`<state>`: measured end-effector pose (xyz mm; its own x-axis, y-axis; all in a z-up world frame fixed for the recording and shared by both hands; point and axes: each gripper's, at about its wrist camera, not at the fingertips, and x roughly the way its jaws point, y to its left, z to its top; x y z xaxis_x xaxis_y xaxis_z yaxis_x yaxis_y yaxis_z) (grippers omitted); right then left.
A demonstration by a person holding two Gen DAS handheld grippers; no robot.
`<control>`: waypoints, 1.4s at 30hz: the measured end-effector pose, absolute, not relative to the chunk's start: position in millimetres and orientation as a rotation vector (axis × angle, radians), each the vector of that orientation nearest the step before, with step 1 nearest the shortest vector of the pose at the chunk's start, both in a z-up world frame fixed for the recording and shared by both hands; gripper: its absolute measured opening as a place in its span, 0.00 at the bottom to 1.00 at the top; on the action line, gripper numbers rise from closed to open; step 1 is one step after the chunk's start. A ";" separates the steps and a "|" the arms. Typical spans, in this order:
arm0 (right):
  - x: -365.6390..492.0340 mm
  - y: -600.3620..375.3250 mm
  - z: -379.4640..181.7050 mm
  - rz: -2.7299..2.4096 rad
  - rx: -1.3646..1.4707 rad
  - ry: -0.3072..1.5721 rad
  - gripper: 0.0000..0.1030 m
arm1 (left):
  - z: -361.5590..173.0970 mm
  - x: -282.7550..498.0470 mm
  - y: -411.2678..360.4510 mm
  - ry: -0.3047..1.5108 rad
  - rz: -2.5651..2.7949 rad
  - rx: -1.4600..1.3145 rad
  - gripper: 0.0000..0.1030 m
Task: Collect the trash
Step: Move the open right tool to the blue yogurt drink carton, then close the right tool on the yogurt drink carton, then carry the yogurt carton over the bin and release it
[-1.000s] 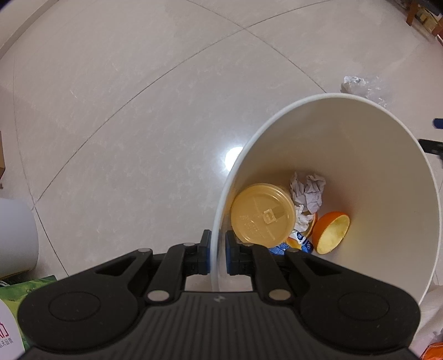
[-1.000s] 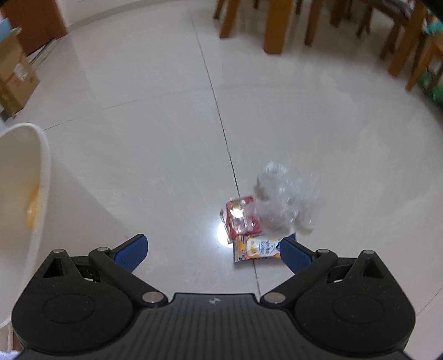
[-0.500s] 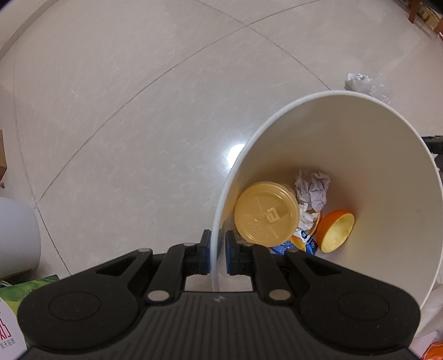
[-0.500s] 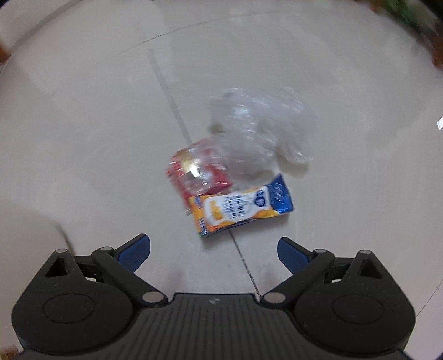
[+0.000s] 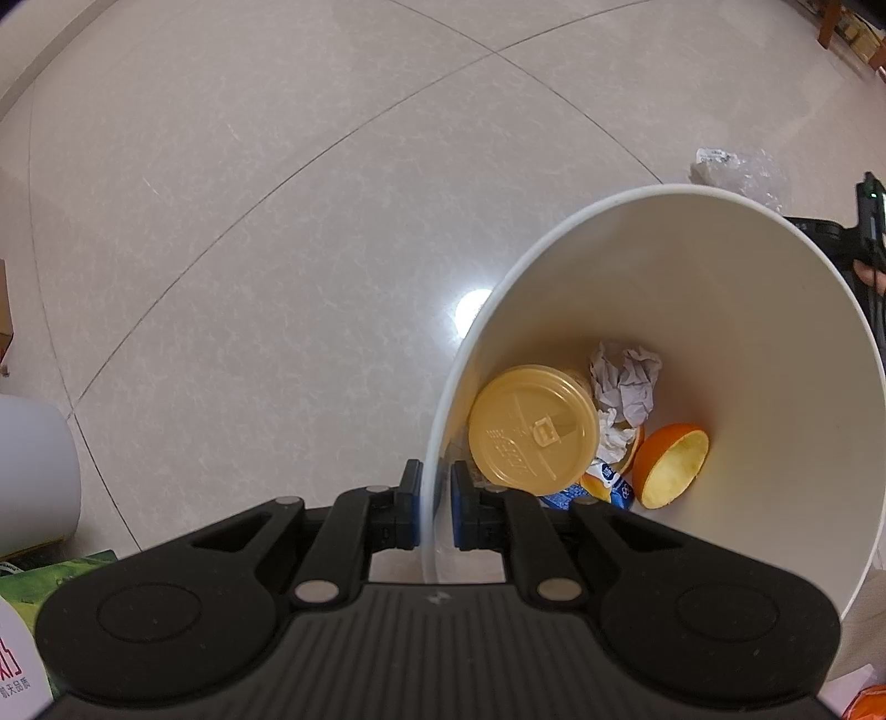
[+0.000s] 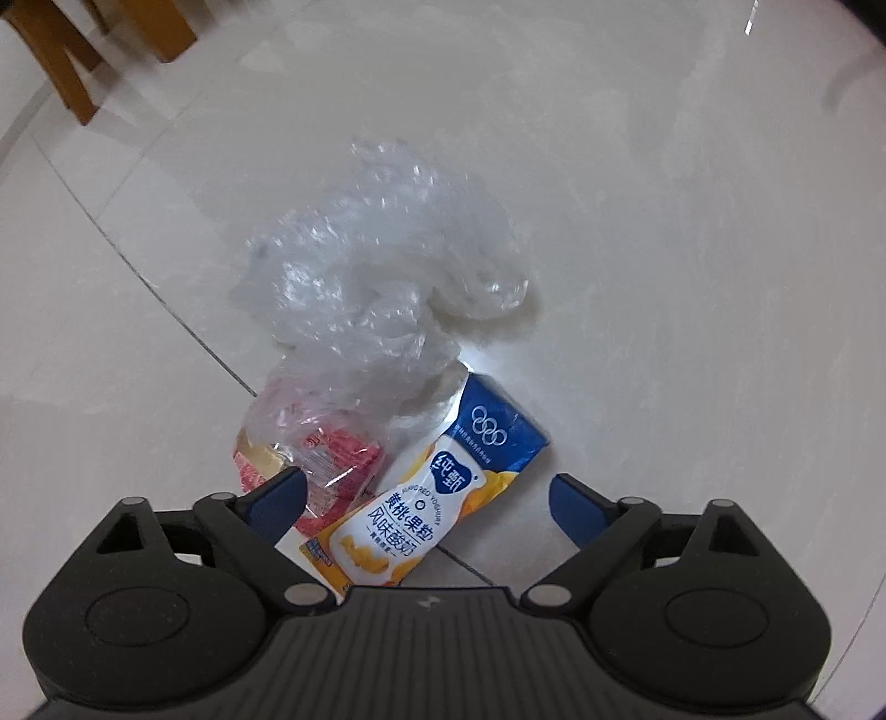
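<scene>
My left gripper is shut on the near rim of a white trash bin, pointing down. Inside lie a yellow cup lid, crumpled paper, an orange peel half and a blue carton scrap. My right gripper hovers low over floor litter with its jaws wide and closing. A blue and orange yogurt carton lies between its fingers, untouched. A red snack wrapper sits by the left finger, and a crumpled clear plastic bag lies beyond.
Pale tiled floor surrounds the litter. Wooden chair legs stand at the far left in the right wrist view. In the left wrist view a white cylinder and a green pack lie at the left, and the plastic bag shows beyond the bin.
My right gripper dropped toward the litter and rolled; the carton now lies between its fingers, which have narrowed slightly. The left gripper and bin kept still.
</scene>
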<state>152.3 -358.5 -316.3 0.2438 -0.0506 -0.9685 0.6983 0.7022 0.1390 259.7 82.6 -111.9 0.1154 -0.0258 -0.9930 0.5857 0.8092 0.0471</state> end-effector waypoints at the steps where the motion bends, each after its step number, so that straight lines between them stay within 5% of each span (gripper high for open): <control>1: 154.1 -357.1 -319.0 -0.570 0.619 1.241 0.89 | -111.7 259.8 82.6 1.395 -0.475 0.492 0.08; 23: 158.1 -342.1 -344.4 -0.539 0.269 1.358 0.61 | -111.0 261.6 83.3 1.403 -0.475 0.481 0.08; 28: 159.3 -342.4 -340.7 -0.495 0.307 1.387 0.36 | -111.0 261.3 82.8 1.402 -0.477 0.485 0.08; 42: 159.2 -313.1 -248.2 -0.317 0.096 1.418 0.35 | -111.3 260.1 83.5 1.397 -0.482 0.491 0.08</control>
<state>159.2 -313.1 -248.2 0.1177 -0.1595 -0.9801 0.2735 0.9540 -0.1224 260.1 83.5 -111.3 0.1120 -0.0308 -0.9932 0.5885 0.8074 0.0414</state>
